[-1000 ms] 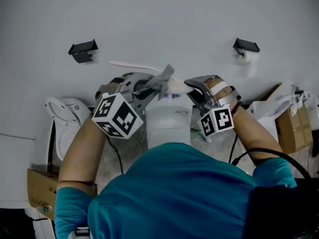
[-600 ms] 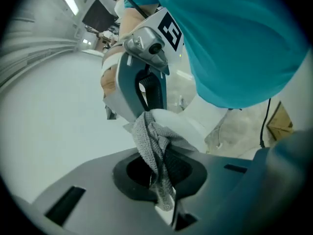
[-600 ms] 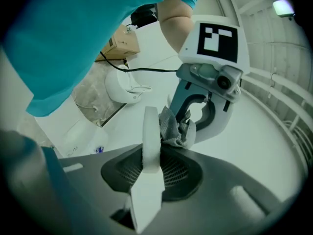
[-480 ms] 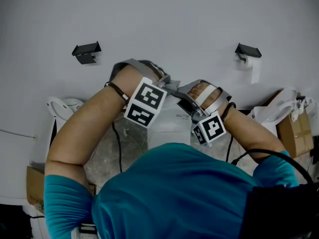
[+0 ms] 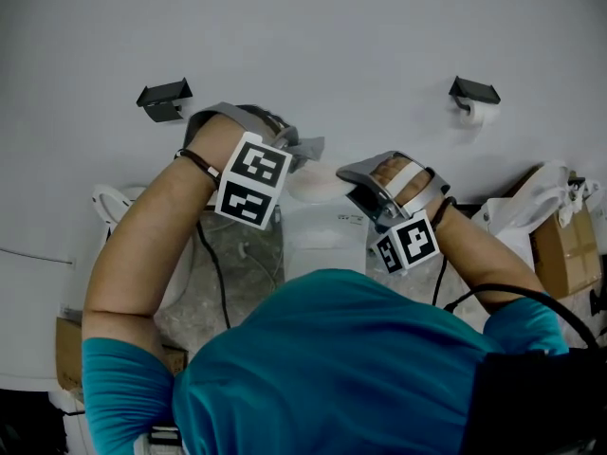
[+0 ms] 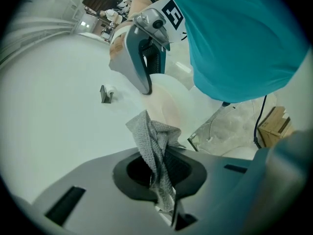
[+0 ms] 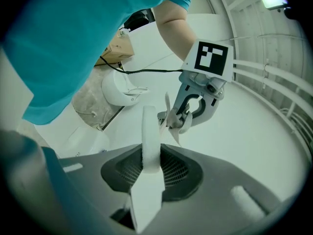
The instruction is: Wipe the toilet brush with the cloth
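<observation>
The left forearm rose from the lower left and bent at the wrist, so the left gripper [image 5: 300, 149] pointed across toward the other hand with its marker cube turned up to the head view. Its fingers were clamped on the cloth [image 6: 152, 140], a grey knitted rag that was bunched between the pads and stuck out past the fingertips in a crumpled peak.

The right forearm came in from the lower right. The right gripper [image 7: 146, 182] faced the left one, its fingers closed on the toilet brush [image 7: 150, 141]. The brush was white, flat and thin. Seen edge-on, it ran as a narrow strip from between the pads to beyond the fingertips.

Its far end lay just beside the cloth's peak and the left fingertips. Whether cloth and brush touched could not be told.
</observation>
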The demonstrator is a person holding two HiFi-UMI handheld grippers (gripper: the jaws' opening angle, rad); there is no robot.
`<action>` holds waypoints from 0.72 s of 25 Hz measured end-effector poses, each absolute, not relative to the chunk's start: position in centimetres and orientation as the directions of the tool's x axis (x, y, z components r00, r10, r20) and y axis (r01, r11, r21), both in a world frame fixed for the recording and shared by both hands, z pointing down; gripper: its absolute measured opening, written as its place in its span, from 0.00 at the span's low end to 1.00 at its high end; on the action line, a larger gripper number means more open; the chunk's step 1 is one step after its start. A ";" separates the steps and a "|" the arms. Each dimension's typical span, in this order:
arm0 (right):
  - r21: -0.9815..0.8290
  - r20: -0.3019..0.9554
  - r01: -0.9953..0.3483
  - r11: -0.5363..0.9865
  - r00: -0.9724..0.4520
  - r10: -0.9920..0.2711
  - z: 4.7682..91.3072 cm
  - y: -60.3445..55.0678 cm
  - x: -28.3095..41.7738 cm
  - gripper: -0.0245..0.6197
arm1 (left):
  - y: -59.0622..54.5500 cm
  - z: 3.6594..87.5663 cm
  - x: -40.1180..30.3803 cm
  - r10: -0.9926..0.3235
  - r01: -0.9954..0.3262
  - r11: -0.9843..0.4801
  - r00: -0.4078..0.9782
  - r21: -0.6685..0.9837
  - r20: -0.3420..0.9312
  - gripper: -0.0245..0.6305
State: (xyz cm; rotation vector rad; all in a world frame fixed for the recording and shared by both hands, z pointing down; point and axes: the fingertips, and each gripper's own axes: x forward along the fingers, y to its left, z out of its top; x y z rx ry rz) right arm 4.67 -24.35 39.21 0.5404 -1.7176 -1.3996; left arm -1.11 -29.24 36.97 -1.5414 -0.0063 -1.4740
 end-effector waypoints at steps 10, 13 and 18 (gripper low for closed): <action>0.939 0.319 0.065 0.338 -0.533 -0.784 39.0 -24.9 7.0 0.18 | -30.3 36.5 -3.4 -0.641 0.553 -0.530 0.234 -0.642 0.731 0.09; 0.933 0.321 0.041 0.357 -0.539 -0.779 38.7 -24.8 7.2 0.18 | -30.8 36.2 -3.8 -0.670 0.546 -0.513 0.227 -0.662 0.706 0.09; 0.913 0.332 -0.011 0.408 -0.559 -0.760 38.1 -24.4 7.3 0.18 | -31.4 35.6 -4.5 -0.702 0.527 -0.497 0.223 -0.689 0.677 0.09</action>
